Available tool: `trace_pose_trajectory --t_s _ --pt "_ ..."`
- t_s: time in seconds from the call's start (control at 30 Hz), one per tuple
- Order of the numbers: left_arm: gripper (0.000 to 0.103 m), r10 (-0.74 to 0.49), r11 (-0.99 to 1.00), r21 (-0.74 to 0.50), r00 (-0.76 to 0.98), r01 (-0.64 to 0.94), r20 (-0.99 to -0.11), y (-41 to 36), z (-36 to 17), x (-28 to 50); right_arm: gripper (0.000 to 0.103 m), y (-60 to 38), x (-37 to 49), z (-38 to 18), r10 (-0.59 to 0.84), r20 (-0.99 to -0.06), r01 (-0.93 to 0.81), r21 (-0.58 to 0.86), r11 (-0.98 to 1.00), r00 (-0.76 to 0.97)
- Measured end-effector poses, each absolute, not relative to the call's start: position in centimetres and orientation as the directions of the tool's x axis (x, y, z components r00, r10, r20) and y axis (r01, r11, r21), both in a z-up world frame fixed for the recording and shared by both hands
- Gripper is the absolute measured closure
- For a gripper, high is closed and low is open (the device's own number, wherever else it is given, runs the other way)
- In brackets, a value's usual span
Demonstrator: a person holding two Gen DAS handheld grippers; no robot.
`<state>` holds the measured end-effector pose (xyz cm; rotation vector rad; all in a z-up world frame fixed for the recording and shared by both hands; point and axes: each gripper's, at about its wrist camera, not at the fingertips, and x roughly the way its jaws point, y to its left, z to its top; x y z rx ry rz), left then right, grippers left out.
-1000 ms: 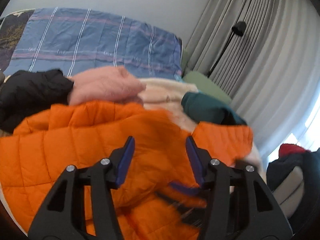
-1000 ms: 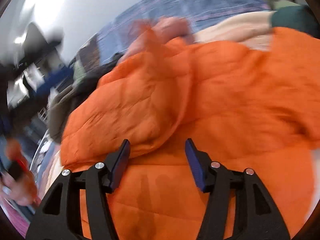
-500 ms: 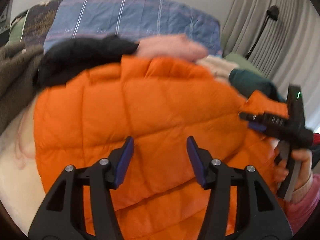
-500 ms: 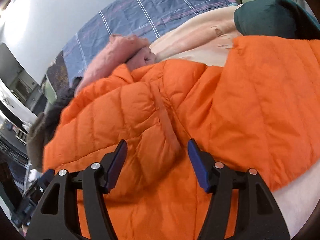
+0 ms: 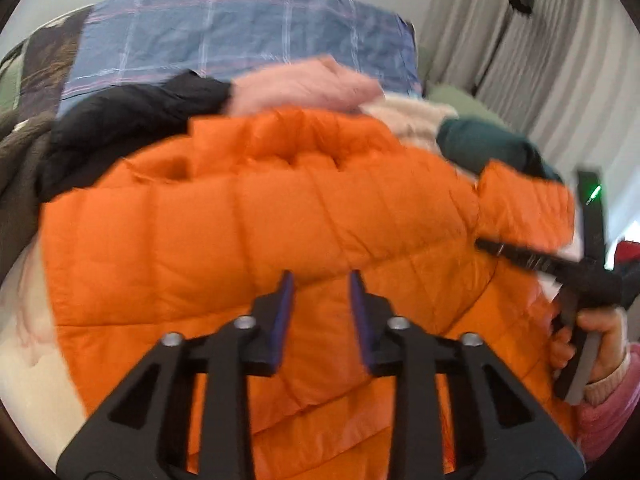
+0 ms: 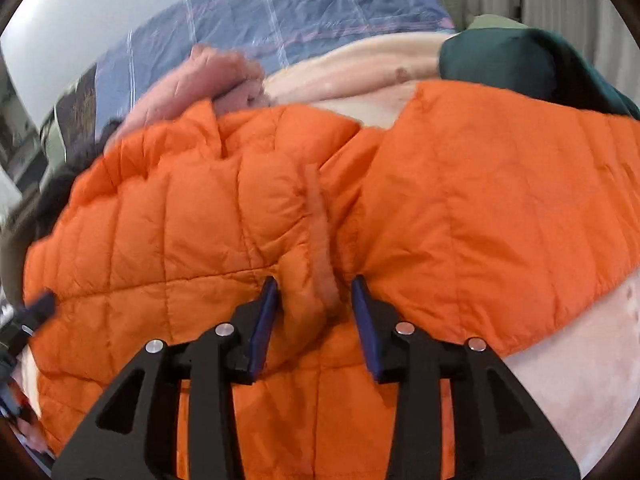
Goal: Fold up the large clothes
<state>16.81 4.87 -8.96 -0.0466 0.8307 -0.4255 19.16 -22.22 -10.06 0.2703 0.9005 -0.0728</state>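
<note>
An orange quilted jacket (image 5: 280, 216) lies spread across a bed, on a cream blanket (image 6: 580, 340) and in front of a heap of other clothes: a black garment (image 5: 132, 120), a pink one (image 5: 304, 84), a dark green one (image 6: 520, 60), with a blue checked cover (image 5: 240, 32) behind. The step in hand looks like the taking hold before a fold. The left hand-held gripper (image 5: 322, 300) hovers low over the jacket's body with its jaws closing; fabric lies under and between the blue pads, though blur hides whether they pinch it yet. The right hand-held gripper (image 6: 314, 312) is closing too, with a raised ridge of the jacket's front edge standing between its pads, which do not seem to press on it so far. In the left view the right one is seen by the jacket's far side, held by a hand (image 5: 596, 340) in a pink sleeve. Next, each pair of jaws probably needs a firm bite on one thickness of puffy cloth, which may slip, before any lifting across
</note>
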Motion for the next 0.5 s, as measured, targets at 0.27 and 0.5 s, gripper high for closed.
trace_pose_trajectory --t_s 0.27,0.5 --pt "0.079 -0.309 0.936 -0.123 0.605 0.330 -0.734 3.4 -12.9 17.3 0.067 -18.7 20.3 -12.2 0.141 -0.802 0.026 0.191 0.981 0.581" --pt "0.078 -0.338 0.932 -0.170 0.607 0.319 -0.719 4.2 -13.2 17.3 0.065 -17.8 20.5 -14.4 0.108 -0.794 0.024 0.152 0.988 0.598"
